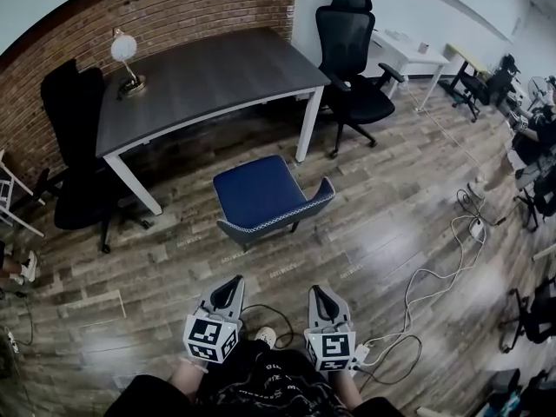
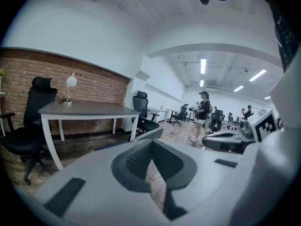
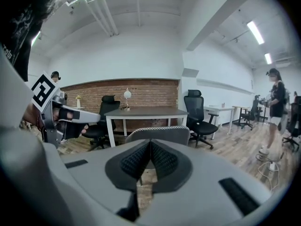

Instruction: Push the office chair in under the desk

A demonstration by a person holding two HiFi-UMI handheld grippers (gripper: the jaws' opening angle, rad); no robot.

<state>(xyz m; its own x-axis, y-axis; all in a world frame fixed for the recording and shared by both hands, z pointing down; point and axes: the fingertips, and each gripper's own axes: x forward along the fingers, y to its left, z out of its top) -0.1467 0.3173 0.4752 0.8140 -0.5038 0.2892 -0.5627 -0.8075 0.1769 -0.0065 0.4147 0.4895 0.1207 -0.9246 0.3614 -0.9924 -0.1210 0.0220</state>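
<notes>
Jaws on left tool (image 1: pixel 231 283) and right tool (image 1: pixel 320 292) are pressing together, gripping nothing. Both tools are hovering side by side close to the person, well apart from chair (image 1: pixel 265 194). It is sitting on the floor just in front of desk (image 1: pixel 208 72), not under it, backrest facing the tools. Lamp (image 1: pixel 126 59) is standing on desk.

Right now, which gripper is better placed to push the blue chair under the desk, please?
Right, narrowly: the right gripper faces the backrest of the chair squarely, while the left gripper sees only its corner. Both are shut and short of it.
</notes>
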